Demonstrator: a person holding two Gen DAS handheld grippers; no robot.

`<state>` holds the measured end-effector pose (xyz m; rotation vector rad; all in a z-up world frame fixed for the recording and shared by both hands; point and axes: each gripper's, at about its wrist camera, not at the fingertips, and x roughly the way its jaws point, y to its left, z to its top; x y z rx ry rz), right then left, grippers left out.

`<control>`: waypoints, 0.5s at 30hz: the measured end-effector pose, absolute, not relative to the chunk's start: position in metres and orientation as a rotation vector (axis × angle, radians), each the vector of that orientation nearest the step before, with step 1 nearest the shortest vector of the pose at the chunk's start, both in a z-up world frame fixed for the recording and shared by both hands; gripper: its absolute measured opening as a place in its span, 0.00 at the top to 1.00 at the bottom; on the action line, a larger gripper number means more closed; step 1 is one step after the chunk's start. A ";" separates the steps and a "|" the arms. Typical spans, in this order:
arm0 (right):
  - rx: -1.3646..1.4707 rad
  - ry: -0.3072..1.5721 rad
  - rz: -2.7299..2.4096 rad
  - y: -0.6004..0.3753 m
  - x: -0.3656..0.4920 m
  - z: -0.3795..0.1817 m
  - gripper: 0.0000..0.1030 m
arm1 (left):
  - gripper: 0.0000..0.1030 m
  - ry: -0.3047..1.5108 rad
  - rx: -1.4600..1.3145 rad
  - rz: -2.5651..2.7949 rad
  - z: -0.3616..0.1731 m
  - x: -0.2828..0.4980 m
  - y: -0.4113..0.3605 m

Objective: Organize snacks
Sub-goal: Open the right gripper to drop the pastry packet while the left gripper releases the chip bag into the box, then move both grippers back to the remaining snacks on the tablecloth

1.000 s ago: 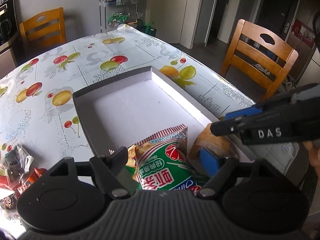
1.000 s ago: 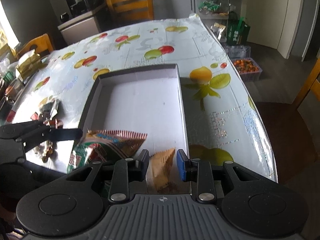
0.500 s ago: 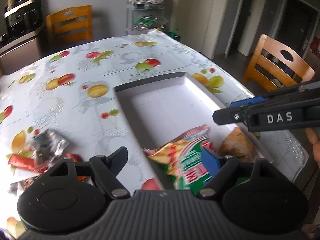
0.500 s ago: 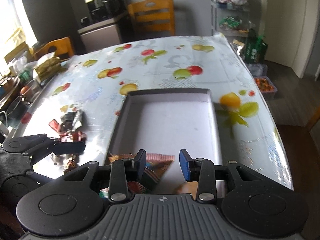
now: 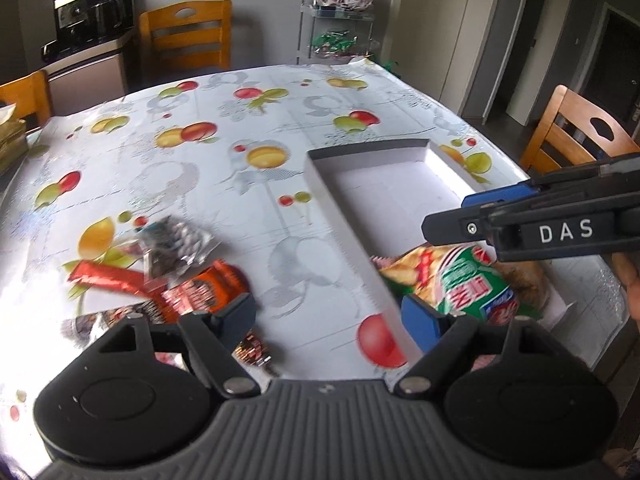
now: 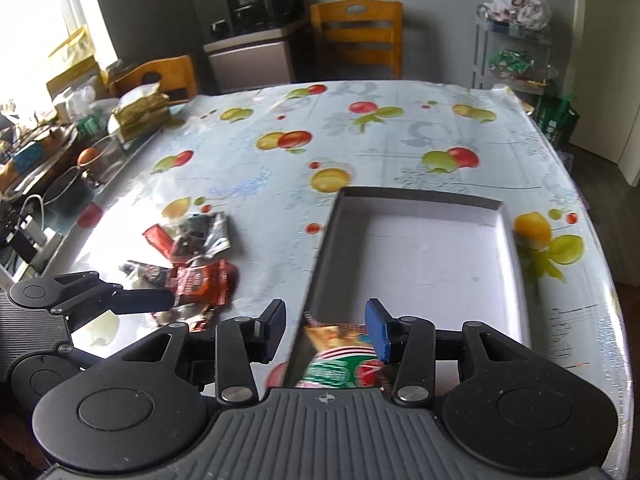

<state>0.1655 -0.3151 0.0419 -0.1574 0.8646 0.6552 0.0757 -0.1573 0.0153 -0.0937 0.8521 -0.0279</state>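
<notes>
A: What can go wrong from here?

B: The left gripper (image 5: 332,320) is spread wide and grasps nothing. The loose snack pile (image 5: 176,280) lies on the tablecloth (image 5: 280,152) just ahead of its left finger. The wrappers overlap, so I think it may pinch two at once, or push the thin red bar (image 5: 106,278) away instead of lifting it.

A: And the right gripper (image 6: 326,326)?

B: Its jaws are opening and they press on nothing. Below it, inside the near end of the shallow box (image 6: 420,198), lies the green snack bag (image 6: 340,364). In the left wrist view a brownish packet (image 5: 520,276) lies beside the bag, also in the box.

A: What stands in the way?

B: The box wall (image 5: 352,248) runs between the two grippers. A snack carried low from the pile could catch on this wall. Also the two grippers are near each other, so they could bump above the box. The far part of the box is free, well ahead of both.

A: Other things around?

B: Wooden chairs (image 6: 356,36) and a rack with bags (image 6: 516,40), far beyond the table.
</notes>
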 end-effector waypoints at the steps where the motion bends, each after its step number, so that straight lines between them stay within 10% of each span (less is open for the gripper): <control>1: -0.159 0.866 0.660 -0.311 0.163 0.041 0.56 | 0.21 0.855 -0.095 -0.023 0.015 0.072 -0.153; 15: -0.187 0.890 0.721 -0.257 0.135 0.030 0.55 | 0.21 0.911 -0.129 0.046 0.004 0.035 -0.098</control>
